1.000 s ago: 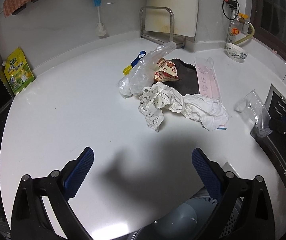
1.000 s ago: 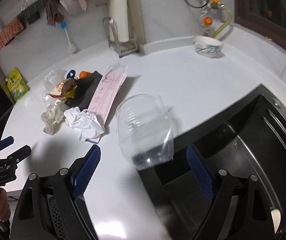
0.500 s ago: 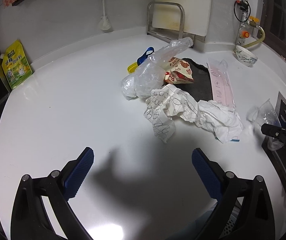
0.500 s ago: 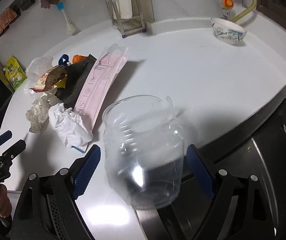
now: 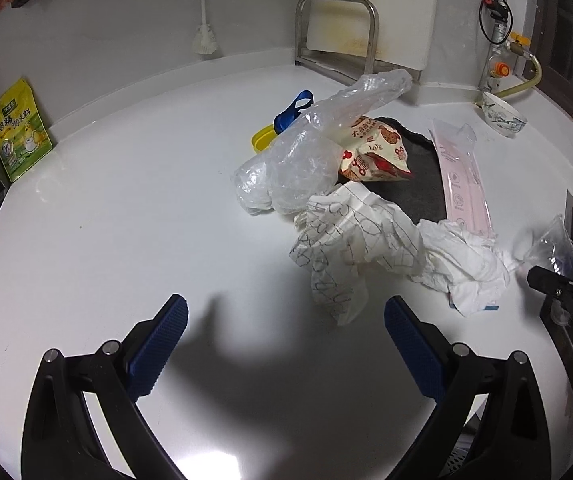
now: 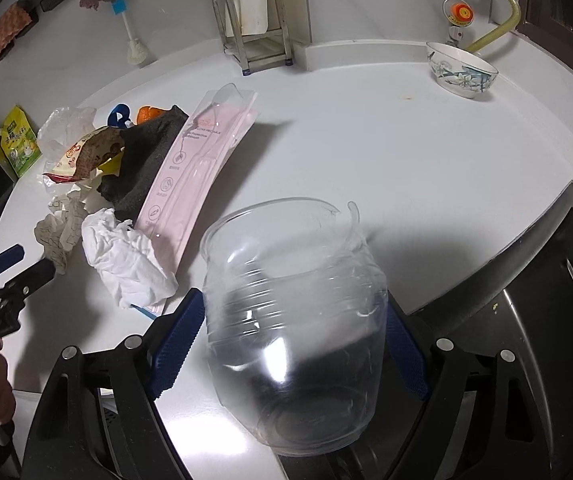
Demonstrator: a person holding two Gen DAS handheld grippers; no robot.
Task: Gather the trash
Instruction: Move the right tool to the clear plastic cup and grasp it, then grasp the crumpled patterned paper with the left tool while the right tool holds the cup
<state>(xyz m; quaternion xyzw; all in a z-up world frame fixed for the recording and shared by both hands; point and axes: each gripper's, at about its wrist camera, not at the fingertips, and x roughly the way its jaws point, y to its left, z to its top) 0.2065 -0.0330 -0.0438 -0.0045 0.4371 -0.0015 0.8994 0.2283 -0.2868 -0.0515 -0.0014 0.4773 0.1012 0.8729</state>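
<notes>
White kitchen counter (image 5: 106, 208), wide and glossy, dark sink (image 6: 526, 320) cut into its right end. Trash pile sits mid-counter: dark grey cloth (image 6: 142, 160) at the bottom, long pink plastic package (image 6: 190, 168) lying along its right edge, crumpled clear plastic bag (image 5: 306, 152) at the pile's left, scribbled crumpled paper (image 5: 350, 248) and a wad of white tissue (image 6: 126, 256) nearest the grippers, printed snack wrapper (image 5: 378, 152) resting on the cloth.

Clear plastic jar (image 6: 294, 304), mouth tilted away, lies at the counter's edge by the sink, between the right gripper's (image 6: 290, 340) blue pads; jaws have just been closing, pads at the jar's sides, contact unclear.

Left gripper (image 5: 286, 340) spread wide over bare counter, holding nothing, just short of the scribbled paper.

Small patterned bowl (image 6: 462, 70) near the back wall.
</notes>
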